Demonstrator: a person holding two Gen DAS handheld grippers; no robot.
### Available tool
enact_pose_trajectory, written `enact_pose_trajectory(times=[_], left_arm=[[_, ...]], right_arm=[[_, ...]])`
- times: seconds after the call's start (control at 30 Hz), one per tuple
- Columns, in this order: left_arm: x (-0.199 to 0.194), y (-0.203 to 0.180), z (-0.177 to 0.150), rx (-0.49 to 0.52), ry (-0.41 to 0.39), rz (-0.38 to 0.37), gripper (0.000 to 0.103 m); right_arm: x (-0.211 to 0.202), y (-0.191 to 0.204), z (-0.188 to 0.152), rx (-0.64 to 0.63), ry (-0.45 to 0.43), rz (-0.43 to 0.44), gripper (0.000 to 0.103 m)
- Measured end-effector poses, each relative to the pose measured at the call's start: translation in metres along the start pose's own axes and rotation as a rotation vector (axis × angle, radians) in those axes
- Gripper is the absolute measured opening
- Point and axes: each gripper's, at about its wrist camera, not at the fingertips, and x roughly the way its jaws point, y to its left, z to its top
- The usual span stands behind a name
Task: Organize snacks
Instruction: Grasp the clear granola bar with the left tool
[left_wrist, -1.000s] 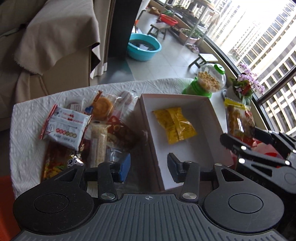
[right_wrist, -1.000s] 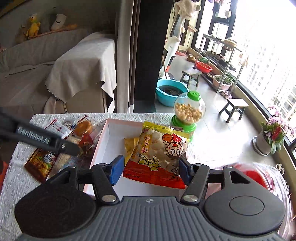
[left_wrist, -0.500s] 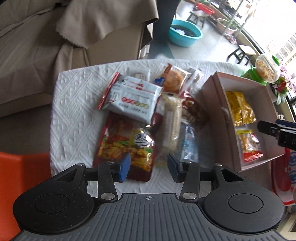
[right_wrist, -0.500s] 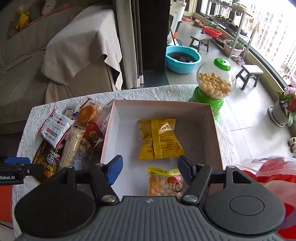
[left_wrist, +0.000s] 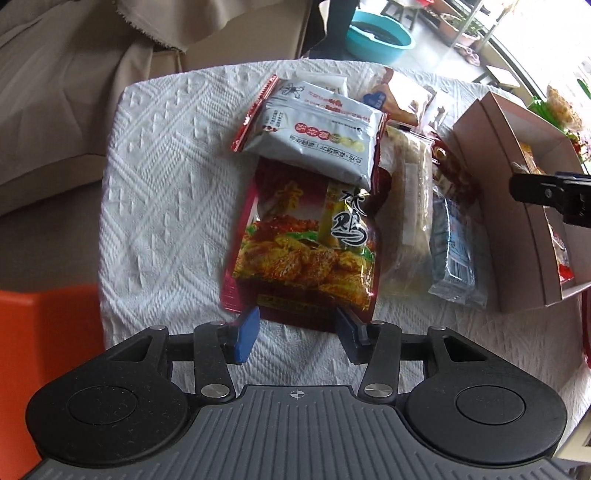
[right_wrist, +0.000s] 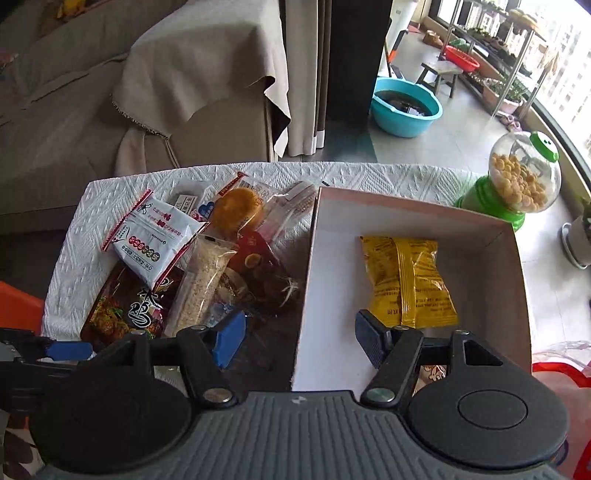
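In the left wrist view, the left gripper (left_wrist: 297, 328) is held low over the near edge of the table covered in white quilted cloth (left_wrist: 162, 177). Its blue-padded jaws stand apart, with the near end of the red foil snack bag printed with fried chicken (left_wrist: 306, 240) lying between the pad tips; whether the pads touch the bag cannot be told. Nothing is clamped yet. The step in hand is judged to be the pick-up of this bag. It would be done well if the jaws were closed on the bag's flat near seam rather than on its puffed middle, and if the bag were drawn out gently, since the white and red sachet (left_wrist: 317, 136) rests on its far end and may be dragged along. A clear pack of pale cereal bars (left_wrist: 410, 199) and a clear and blue packet (left_wrist: 454, 251) lie just beside it, towards the pink cardboard box (left_wrist: 517, 236) at the right edge.

In the right wrist view, the right gripper (right_wrist: 299, 341) is seen empty, its jaws wide apart astride the near left wall of the box (right_wrist: 306, 295), touching nothing visibly. A yellow foil snack packet (right_wrist: 406, 280) already lies inside the box, while the remaining snacks are heaped on the cloth left of it. A green-based candy dispenser globe (right_wrist: 517, 184) stands at the far right corner.
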Motion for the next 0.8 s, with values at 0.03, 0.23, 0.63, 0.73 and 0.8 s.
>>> enact_pose_trajectory(times=[0.03,0.23,0.63,0.73,0.8], left_arm=[[0.000,0.001,0.000,0.008,-0.002,-0.008,0.054],[-0.004,0.006,0.000,0.017,0.012,-0.034,0.053],[-0.028,-0.019,0.049,0.030,-0.064,-0.204,0.053],[-0.002,-0.042,0.067,0.070,-0.023,-0.143,0.047],[0.012,-0.053,0.074,0.087,0.005,-0.109,0.040]], right_arm=[[0.002,0.006,0.002,-0.013,-0.005,-0.008,0.067],[0.025,0.027,0.028,0.017,0.049,0.020,0.080],[-0.001,0.003,0.011,0.113,0.054,-0.043,0.069],[-0.021,-0.007,-0.013,0.154,0.054,-0.044,0.069],[-0.030,-0.007,-0.027,0.141,0.061,-0.045,0.069]])
